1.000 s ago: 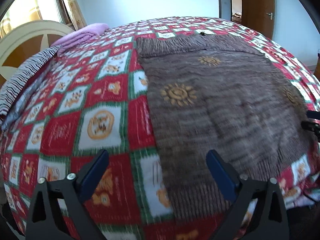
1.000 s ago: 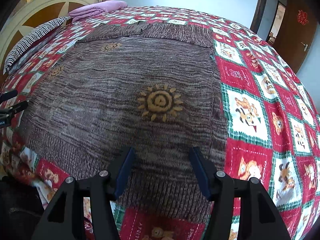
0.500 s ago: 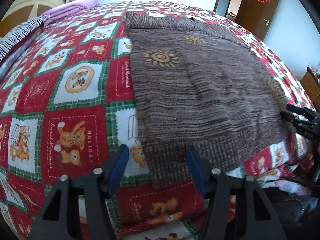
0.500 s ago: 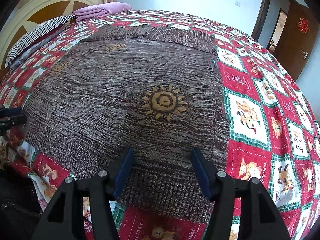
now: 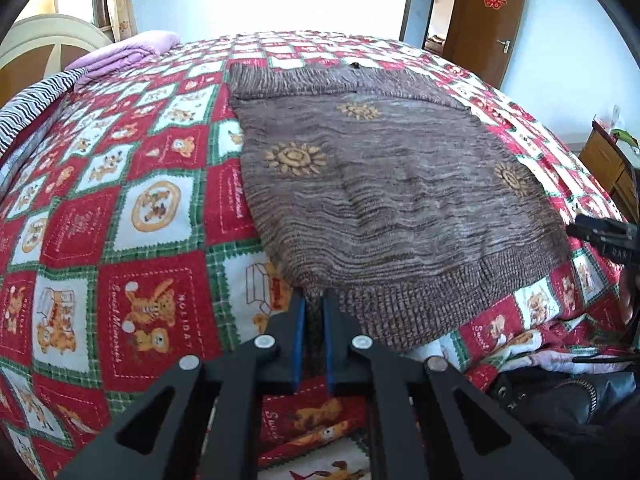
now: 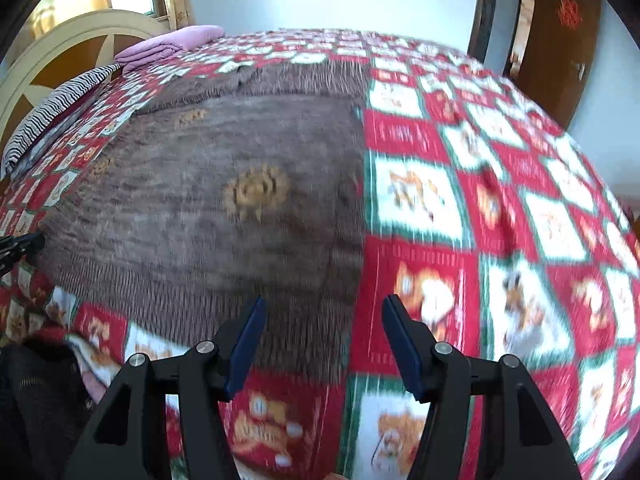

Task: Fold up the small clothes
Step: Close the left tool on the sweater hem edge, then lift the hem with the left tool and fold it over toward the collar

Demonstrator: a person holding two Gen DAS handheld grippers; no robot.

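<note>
A brown sweater (image 5: 392,200) lies flat on a bed quilt (image 5: 120,220); the left gripper (image 5: 314,316) is clamped on its near hem corner; the right gripper (image 6: 322,340) hangs spread above the opposite corner; lifting one-handed would likely skew the fold; quilt squares read "HOLIDAY".
</note>
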